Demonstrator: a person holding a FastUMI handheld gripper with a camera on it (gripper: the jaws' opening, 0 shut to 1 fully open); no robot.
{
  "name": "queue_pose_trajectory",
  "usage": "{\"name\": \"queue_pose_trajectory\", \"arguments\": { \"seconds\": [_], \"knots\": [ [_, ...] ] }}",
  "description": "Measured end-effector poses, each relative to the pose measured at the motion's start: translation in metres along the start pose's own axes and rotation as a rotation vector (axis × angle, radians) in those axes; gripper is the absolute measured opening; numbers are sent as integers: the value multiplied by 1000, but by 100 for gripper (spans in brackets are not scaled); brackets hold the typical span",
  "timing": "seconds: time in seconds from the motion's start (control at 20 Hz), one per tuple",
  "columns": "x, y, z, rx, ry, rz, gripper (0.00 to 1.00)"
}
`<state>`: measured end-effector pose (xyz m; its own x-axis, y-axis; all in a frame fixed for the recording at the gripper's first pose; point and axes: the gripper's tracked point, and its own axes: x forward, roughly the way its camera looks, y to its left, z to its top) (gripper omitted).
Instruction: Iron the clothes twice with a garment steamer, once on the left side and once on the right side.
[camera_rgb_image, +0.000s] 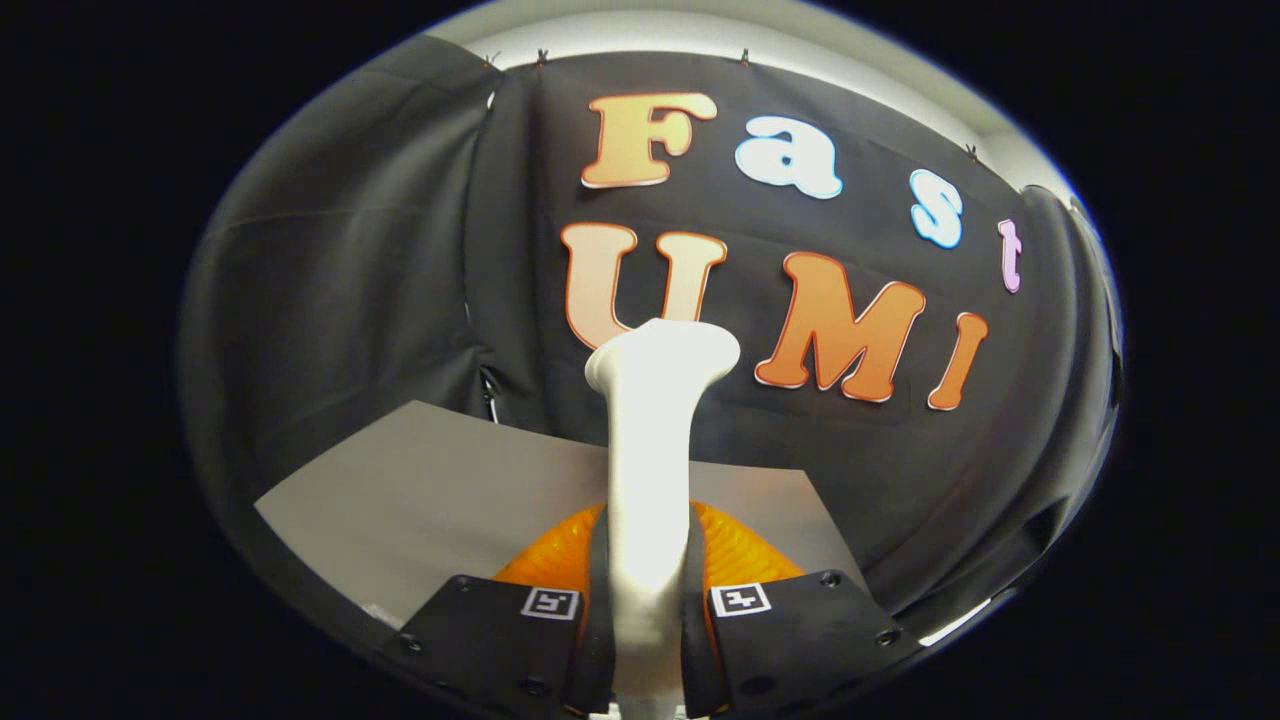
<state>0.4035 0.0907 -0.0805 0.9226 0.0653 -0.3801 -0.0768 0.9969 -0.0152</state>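
Steamer (655, 450) white, slim handle flaring at head (upright), clamped between tongs (648, 610) above grey table (420, 500).

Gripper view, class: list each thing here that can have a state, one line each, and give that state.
Garment steamer: held upright between the fingers, head flared at the top, lifted off the table.
Gripper: shut on the steamer's handle, both fingers pressing its sides.
Table: grey top, lying below and beyond the fingers.

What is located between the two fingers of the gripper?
In the gripper view, the white plastic garment steamer stands between the two fingers; the gripper is shut on its handle, with its flared head rising beyond them.
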Motion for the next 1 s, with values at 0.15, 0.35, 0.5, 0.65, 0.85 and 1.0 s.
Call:
{"name": "queue_pose_trajectory", "arguments": {
  "seconds": [0.15, 0.35, 0.5, 0.65, 0.85, 1.0],
  "knots": [
    [-52, -11, 8, 22, -96, 43, 34],
    [-119, -35, 3, 37, -165, 82, 34],
    [-169, -49, -1, 39, -214, 135, 34],
    [-217, -69, 0, 55, -268, 171, 34],
    [-263, -107, -6, 54, -300, 175, 34],
    [-297, -145, -8, 60, -334, 157, 34]
  ]
}}
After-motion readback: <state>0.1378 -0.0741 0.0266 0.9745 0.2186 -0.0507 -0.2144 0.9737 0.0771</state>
